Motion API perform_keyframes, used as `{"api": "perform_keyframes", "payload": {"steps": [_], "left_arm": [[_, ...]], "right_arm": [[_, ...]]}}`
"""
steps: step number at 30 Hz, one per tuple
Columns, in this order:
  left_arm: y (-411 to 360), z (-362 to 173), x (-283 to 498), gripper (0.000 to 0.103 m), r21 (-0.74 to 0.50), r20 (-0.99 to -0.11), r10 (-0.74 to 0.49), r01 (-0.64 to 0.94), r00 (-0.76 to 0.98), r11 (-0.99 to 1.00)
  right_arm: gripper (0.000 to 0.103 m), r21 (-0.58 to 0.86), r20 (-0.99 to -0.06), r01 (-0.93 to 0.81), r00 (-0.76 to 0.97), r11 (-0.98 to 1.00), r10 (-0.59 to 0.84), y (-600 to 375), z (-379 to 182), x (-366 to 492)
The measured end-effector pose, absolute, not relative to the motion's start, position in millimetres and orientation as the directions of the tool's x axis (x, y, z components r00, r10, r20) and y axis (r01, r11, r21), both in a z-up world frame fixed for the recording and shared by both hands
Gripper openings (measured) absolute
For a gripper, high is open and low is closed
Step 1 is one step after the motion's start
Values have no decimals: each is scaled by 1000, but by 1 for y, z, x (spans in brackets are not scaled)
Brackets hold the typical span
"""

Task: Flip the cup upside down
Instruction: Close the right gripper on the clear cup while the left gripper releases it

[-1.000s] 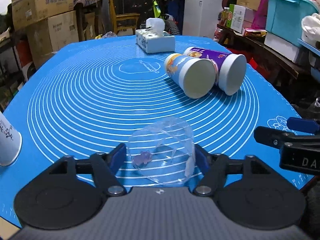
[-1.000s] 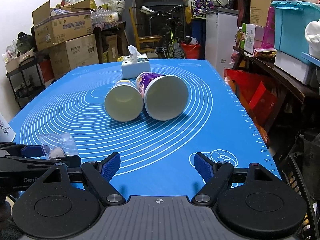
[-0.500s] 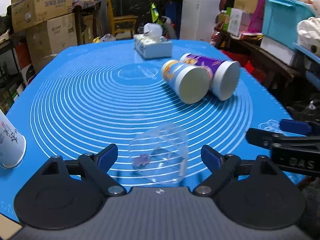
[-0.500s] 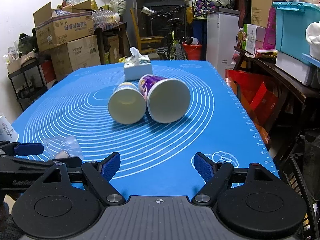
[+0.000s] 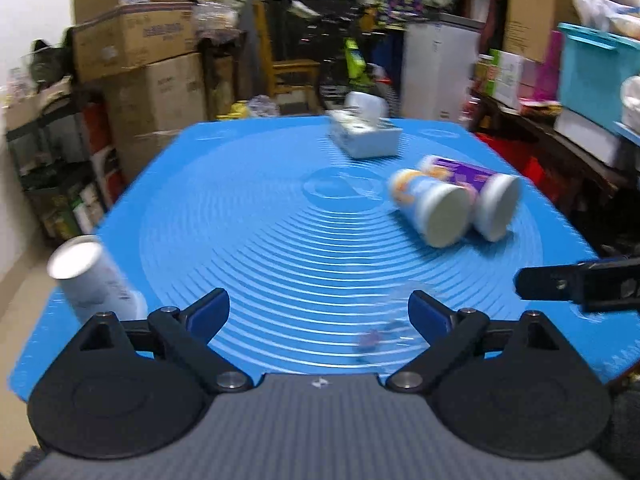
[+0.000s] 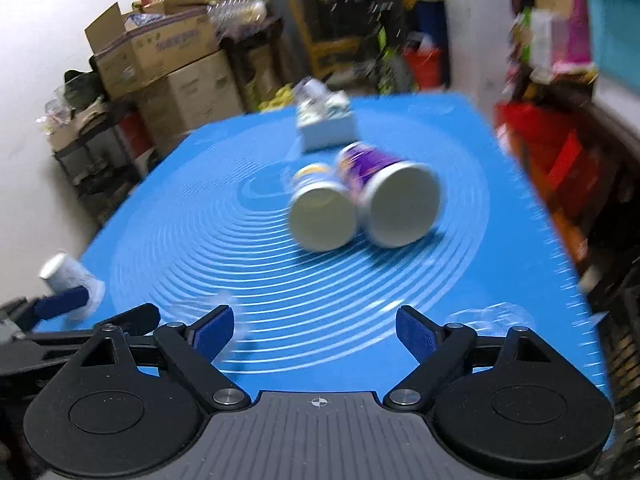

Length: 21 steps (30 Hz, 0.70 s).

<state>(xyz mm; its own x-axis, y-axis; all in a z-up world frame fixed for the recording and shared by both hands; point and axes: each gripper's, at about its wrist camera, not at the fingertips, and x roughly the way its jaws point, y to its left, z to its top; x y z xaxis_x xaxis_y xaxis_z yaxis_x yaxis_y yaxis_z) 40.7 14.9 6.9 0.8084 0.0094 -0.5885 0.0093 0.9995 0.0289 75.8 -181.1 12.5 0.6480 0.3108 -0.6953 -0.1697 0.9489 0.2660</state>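
Four cups stood or lay on the worktop [image 5: 248, 216], which was covered by a blue mat with white rings; both views were blurred.

Item 1, the task's likely subject: clear plastic cup [image 5: 390, 320]. It sat at the near edge of the mat, low and right of centre in the left wrist view, just inside the right-hand finger of the left gripper [image 5: 318, 314] and apart from both fingers. Its outline was faint and smeared, and whether it sat upright or inverted could not be told. A small purple mark showed on its near wall. Judged very light, thin-walled, easily crushed and slick; best taken across the mid-wall with gentle pressure, not at the rim.

Item 2: white paper cup [image 5: 96, 280], near left corner, standing inverted and tilted by the lens.

Items 3 and 4: blue-and-orange cup [image 5: 430, 208] and purple cup [image 5: 478, 196], lying on their sides, touching, at the far right.

Item 5: tissue box [image 5: 366, 138], far centre.

Left gripper: jaws wide apart, holding nothing.

Right gripper [image 6: 314, 330]: jaws wide apart, holding nothing, over bare mat at the near right.
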Motion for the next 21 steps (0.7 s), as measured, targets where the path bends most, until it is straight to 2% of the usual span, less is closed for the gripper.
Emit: {"api": "perform_keyframes", "payload": {"steps": [5, 10, 14, 21], "left_arm": [[44, 7, 44, 95, 39, -569, 81, -71, 818, 997], [61, 6, 46, 95, 53, -537, 153, -148, 830, 988], [63, 2, 48, 95, 47, -536, 149, -147, 831, 988], [66, -5, 51, 95, 22, -545, 135, -146, 828, 989]], "right_arm": [[89, 302, -757, -153, 561, 941, 334, -153, 9, 105], [87, 433, -789, -66, 455, 899, 413, -139, -3, 128], [86, 454, -803, -14, 427, 891, 416, -130, -11, 140], [77, 494, -825, 69, 353, 867, 442, -123, -31, 150]]}}
